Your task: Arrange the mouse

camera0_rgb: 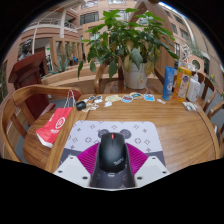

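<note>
A black computer mouse point(112, 153) sits between my two fingers, over a grey-white patterned mouse pad point(112, 131) on the wooden table point(180, 130). The magenta pads point(89, 160) press against the mouse's sides on both flanks. My gripper point(112, 162) is shut on the mouse. I cannot tell whether the mouse rests on the pad or is held just above it.
A large potted plant point(128, 45) stands at the table's far edge. A red packet point(53, 126) lies on a wooden chair at the left. Small items, cards and badges, lie in a row beyond the pad point(120, 99). A blue carton and boxes point(172, 82) stand far right.
</note>
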A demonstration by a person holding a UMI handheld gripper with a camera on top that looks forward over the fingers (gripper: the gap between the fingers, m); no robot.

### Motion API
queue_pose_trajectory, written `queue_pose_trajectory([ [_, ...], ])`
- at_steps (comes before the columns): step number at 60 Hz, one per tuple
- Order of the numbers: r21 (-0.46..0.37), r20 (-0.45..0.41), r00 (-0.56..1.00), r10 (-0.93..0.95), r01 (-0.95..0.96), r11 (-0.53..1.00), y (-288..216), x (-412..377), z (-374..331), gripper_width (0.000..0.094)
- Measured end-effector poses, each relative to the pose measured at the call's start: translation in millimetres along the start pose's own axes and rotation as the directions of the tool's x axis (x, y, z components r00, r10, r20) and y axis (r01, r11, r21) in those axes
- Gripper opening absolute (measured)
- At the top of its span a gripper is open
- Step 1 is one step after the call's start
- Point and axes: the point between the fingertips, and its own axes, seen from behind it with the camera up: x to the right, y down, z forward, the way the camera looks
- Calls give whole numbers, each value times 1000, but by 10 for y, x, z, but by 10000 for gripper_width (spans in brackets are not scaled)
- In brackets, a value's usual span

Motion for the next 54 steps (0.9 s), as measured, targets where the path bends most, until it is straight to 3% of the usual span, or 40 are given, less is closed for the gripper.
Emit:
queue_pose_trajectory([
  [7, -12, 7, 1000, -1, 1, 1000, 13, -2, -67, 516],
  [14, 22, 11, 1000, -19, 19, 1000, -113, -1, -342, 870],
  [17, 46, -1, 999, -32, 32, 998, -170, 20, -498, 838],
  [34, 142, -37, 999, -39, 44, 989, -374, 53, -1591, 855],
  [54, 192, -58, 997, -51, 62, 980, -249, 42, -2561, 852],
])
